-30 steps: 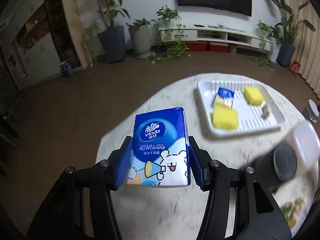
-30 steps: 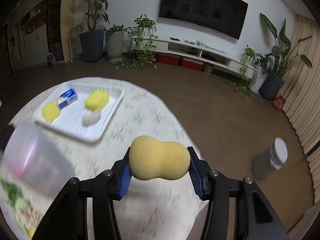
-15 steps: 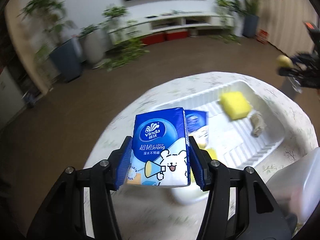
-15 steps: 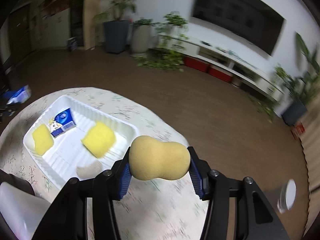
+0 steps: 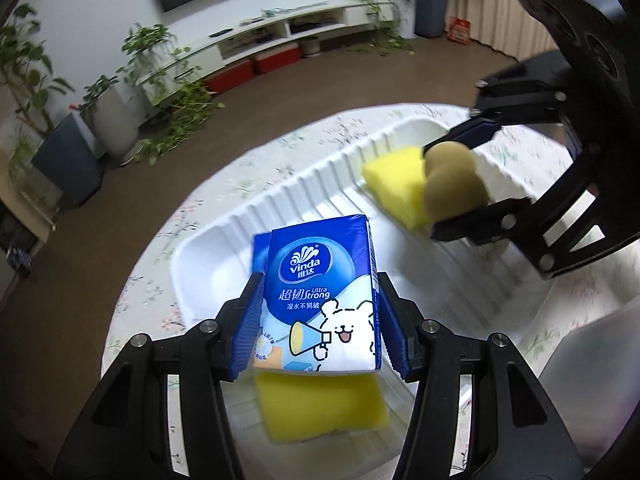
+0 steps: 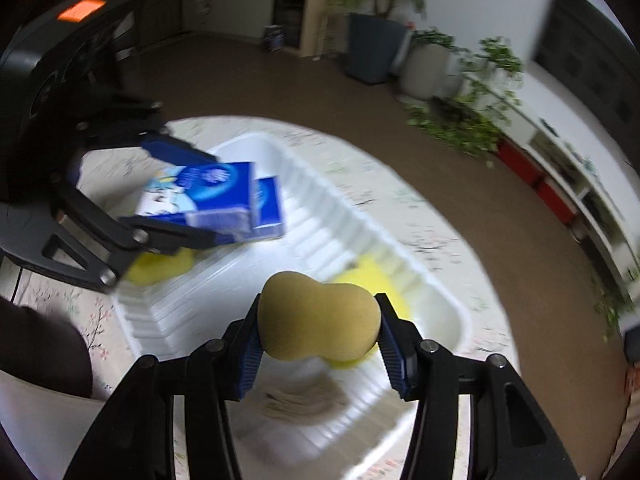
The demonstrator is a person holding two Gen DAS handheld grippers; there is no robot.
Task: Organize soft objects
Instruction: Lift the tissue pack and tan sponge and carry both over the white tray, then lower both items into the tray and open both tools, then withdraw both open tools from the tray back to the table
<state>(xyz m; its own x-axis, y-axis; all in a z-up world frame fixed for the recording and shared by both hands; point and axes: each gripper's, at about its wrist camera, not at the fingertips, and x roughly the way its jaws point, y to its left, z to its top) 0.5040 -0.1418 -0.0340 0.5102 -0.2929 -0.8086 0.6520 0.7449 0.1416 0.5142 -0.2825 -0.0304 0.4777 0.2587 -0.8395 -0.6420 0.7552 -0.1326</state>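
Tissue pack point(image 5: 320, 300) and sponge point(image 6: 318, 316) — each clamped in jaws — are now brought over the tray point(image 5: 304, 196), sponge at its 2 o'clock; release is judged next.

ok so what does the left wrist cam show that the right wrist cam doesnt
Only the left wrist view: the bear print on the tissue pack in the left gripper, and the TV shelf.

Only the right wrist view: a beige cloth in the tray and a second tissue pack.

Both: the tray, two yellow sponges, and the peanut-shaped sponge in the right gripper.
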